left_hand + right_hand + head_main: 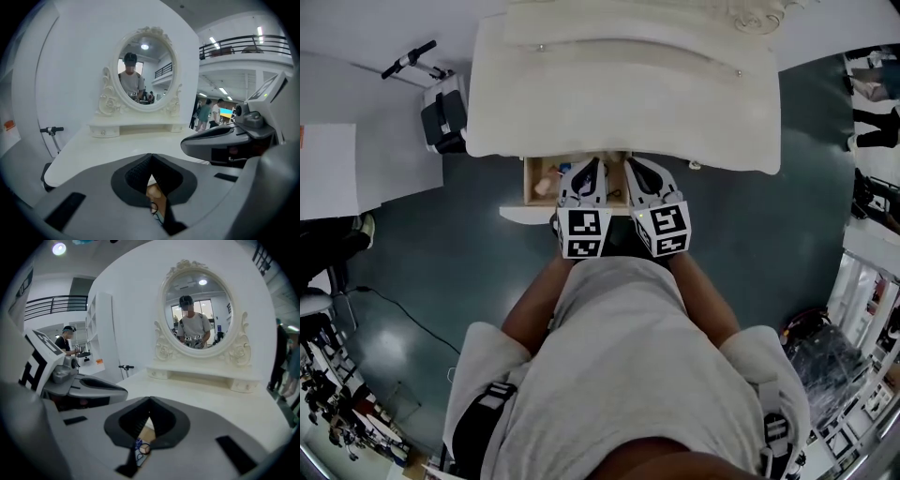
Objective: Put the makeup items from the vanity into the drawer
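The white vanity (623, 94) fills the top of the head view, with its wooden drawer (532, 183) pulled open beneath the front edge. A peach-coloured makeup item (546, 185) lies inside the drawer. My left gripper (584, 183) and right gripper (642, 180) hover side by side over the open drawer, pointing at the vanity. In the left gripper view the left gripper (151, 158) is shut and holds nothing; the peach item (154, 192) shows below the jaws. The right gripper (150, 402) is also shut and holds nothing, above small items (140, 448) in the drawer. An oval mirror (199, 310) stands at the vanity's back.
A scooter handlebar (411, 58) and a black-and-white box (443, 117) stand left of the vanity. A white board (328, 169) lies at the far left, and a cable (394, 309) runs over the dark floor. Equipment (825, 366) crowds the right. People stand in the background (206, 112).
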Demonstrator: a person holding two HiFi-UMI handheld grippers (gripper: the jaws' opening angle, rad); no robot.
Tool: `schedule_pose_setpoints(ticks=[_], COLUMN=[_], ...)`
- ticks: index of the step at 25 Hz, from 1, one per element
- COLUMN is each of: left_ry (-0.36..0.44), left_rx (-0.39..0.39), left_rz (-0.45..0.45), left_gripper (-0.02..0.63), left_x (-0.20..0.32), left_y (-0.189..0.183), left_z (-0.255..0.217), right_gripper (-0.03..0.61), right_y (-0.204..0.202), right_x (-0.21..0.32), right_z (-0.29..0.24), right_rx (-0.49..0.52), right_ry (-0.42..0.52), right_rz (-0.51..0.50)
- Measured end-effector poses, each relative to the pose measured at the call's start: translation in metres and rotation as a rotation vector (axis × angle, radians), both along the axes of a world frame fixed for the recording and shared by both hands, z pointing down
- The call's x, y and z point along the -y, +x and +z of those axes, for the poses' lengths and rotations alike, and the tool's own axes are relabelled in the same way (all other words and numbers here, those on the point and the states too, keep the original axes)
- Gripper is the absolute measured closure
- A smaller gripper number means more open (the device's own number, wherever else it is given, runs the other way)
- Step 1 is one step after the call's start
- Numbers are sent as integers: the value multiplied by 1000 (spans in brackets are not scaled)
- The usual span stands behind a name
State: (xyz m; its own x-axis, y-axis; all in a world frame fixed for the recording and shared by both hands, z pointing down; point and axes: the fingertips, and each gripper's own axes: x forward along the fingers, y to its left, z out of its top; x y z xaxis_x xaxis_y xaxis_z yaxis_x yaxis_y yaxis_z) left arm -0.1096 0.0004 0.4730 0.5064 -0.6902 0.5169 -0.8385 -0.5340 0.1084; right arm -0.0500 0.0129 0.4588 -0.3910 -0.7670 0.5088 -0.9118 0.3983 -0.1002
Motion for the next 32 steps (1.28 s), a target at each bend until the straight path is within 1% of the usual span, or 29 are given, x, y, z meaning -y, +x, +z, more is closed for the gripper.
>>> schedule_pose_setpoints(ticks=[3, 5, 8, 10, 13, 17, 23, 32], left_ry=[38, 74, 134, 166, 194, 212, 235, 254], left_rx=[-13, -20, -57, -83, -103, -110, -108, -116], left_rz=[-19, -31, -33, -32, -28, -17, -17, 19], left_gripper=[607, 607, 607, 607, 607, 607, 607, 607], left_x=[-10, -16, -25, -32, -47, -66, -79, -88], left_y=[6, 11, 28, 40, 61, 83, 99, 122], left_z=[-16, -32, -64, -80, -94, -106, -118, -124], right_gripper=[563, 563, 563, 563, 565, 564, 565, 563], right_y=[4, 11, 26, 37, 52, 67, 90, 106], right_x=[-8, -13, -23, -31, -48, -67, -81, -96], right_z=[-18, -36, -65, -80, -94, -111, -122, -135], right_rx=[8, -16, -52, -35, -6, -5, 0, -40], right_ry=[47, 100, 191, 225, 249, 275, 296, 328], right_rz=[-1, -7, 0, 19, 32, 30, 45, 33])
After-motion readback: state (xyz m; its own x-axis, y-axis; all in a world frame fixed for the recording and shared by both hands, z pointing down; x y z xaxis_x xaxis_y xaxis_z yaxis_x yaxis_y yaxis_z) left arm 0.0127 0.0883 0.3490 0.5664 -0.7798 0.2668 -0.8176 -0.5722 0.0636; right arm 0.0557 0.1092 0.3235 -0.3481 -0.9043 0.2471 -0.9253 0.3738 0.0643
